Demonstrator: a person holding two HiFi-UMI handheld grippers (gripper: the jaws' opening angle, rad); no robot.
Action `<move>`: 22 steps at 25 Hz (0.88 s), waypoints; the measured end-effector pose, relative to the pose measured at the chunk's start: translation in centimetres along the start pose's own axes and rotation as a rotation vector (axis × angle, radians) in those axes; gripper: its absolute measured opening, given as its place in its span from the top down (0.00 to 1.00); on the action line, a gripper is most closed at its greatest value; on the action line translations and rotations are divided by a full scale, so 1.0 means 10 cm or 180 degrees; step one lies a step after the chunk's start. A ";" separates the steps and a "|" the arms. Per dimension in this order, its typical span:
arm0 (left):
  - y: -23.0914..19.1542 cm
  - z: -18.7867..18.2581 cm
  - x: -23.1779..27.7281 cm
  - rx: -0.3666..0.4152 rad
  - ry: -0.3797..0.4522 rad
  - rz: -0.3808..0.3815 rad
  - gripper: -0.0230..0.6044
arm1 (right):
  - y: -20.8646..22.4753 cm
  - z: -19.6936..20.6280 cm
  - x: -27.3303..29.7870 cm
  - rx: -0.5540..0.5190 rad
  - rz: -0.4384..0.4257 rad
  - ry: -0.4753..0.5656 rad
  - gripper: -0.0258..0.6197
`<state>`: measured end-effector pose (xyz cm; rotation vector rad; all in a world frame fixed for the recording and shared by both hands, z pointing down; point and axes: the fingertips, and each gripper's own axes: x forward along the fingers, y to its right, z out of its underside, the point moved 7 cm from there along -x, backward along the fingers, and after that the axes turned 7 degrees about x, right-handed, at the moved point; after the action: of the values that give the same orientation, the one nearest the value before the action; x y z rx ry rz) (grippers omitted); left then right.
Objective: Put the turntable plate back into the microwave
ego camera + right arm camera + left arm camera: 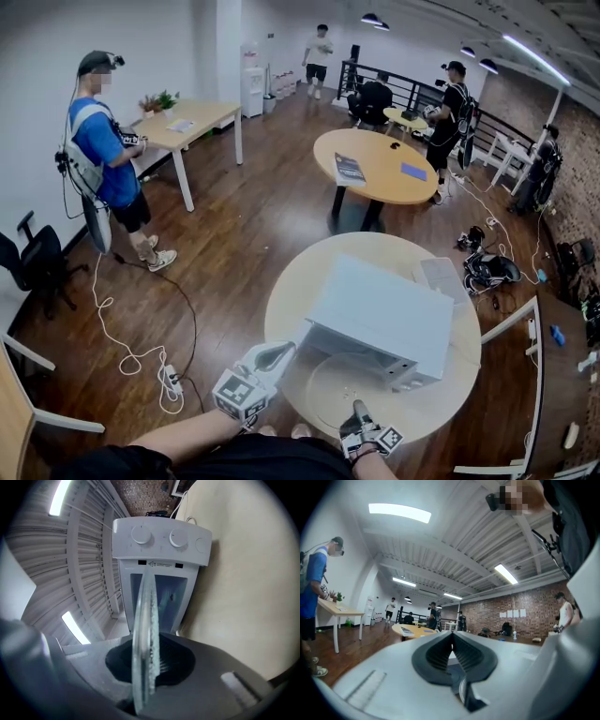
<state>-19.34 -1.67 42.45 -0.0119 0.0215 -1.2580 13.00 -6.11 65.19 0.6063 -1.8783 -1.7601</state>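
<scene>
Open workroom glowing under strip lights (530,49)
Dark wood floor (244,253) is carrying a round table (380,173); brick wall (572,141) is lining the right.

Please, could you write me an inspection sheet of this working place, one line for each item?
Surface: round beige table, standing on a wood floor.
Job's things: white microwave on the table; glass turntable plate in front of it, not yet inside.
Clutter: flat white item beside the microwave, kind unclear.
Grippers: right claw shut on the plate's edge; left claw shut, empty, near the microwave's left front corner.
Cables: white cable and power strip on the floor, left of the table.
Surroundings: several people, second round table, desk, black chair.
</scene>
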 end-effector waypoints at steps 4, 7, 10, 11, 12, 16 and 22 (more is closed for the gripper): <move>-0.01 0.05 -0.06 0.0049 0.0017 -0.0053 0.96 | 0.04 -0.04 0.02 0.0004 0.0067 -0.0042 0.92; -0.04 -0.02 -0.10 0.0122 0.0093 -0.0141 0.96 | 0.15 -0.18 0.11 -0.0081 0.0142 -0.0059 0.92; -0.15 -0.16 -0.14 0.0162 0.0122 -0.0196 0.96 | 0.07 -0.18 0.32 -0.0133 0.0069 -0.0115 0.92; -0.16 -0.20 -0.16 0.0164 0.0112 -0.0206 0.96 | 0.02 -0.15 0.36 -0.0145 0.0047 -0.0134 0.92; -0.16 -0.23 -0.18 0.0161 0.0097 -0.0208 0.96 | -0.05 -0.11 0.38 -0.0145 0.0021 -0.0145 0.92; -0.11 -0.26 -0.18 0.0149 0.0024 -0.0163 0.96 | -0.19 0.00 0.39 -0.0071 -0.0061 -0.0114 0.92; -0.09 -0.32 -0.19 0.0144 -0.0008 -0.0146 0.96 | -0.17 -0.02 0.42 -0.0138 -0.0033 -0.0146 0.92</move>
<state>-20.85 -0.09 39.26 0.0251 -0.0095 -1.3040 9.79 -9.02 63.75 0.5653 -1.8656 -1.8310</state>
